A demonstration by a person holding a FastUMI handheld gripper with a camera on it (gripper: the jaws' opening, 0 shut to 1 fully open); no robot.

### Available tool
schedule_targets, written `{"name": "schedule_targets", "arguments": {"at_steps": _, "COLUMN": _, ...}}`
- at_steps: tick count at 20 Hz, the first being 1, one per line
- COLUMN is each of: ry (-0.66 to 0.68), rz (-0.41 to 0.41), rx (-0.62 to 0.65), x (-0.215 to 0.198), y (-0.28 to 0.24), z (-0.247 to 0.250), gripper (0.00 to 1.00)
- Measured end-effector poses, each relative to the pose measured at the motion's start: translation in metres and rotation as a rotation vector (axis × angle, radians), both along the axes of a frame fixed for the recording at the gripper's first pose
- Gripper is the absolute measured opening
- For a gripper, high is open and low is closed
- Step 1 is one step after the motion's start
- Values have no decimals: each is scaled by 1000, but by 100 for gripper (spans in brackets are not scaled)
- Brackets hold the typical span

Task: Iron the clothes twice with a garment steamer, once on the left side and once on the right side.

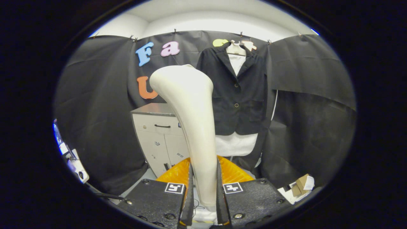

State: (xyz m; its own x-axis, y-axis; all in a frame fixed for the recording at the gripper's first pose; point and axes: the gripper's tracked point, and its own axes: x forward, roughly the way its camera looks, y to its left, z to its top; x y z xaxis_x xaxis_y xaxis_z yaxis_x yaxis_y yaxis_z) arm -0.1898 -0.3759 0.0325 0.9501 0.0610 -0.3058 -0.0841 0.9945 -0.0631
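While gripper [203,190] pinching steamer [190,111] handle: jacket [240,92] beyond, apart; cabinet [159,133] edge just left.

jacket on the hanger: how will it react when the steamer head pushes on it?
The dark jacket is probably floppy: it hangs from a hanger against the cloth wall, so it may swing or give way. Its open front could shift over the white shirt beneath. The steamer, clamped by the gripper, looks rigid and smooth, so it might slide.
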Motion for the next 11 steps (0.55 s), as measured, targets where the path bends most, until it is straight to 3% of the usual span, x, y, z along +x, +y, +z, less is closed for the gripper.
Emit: {"name": "schedule_targets", "arguments": {"at_steps": 11, "ry": -8, "rz": -16, "rx": 28, "x": 6, "y": -18, "z": 5, "gripper": 31}}
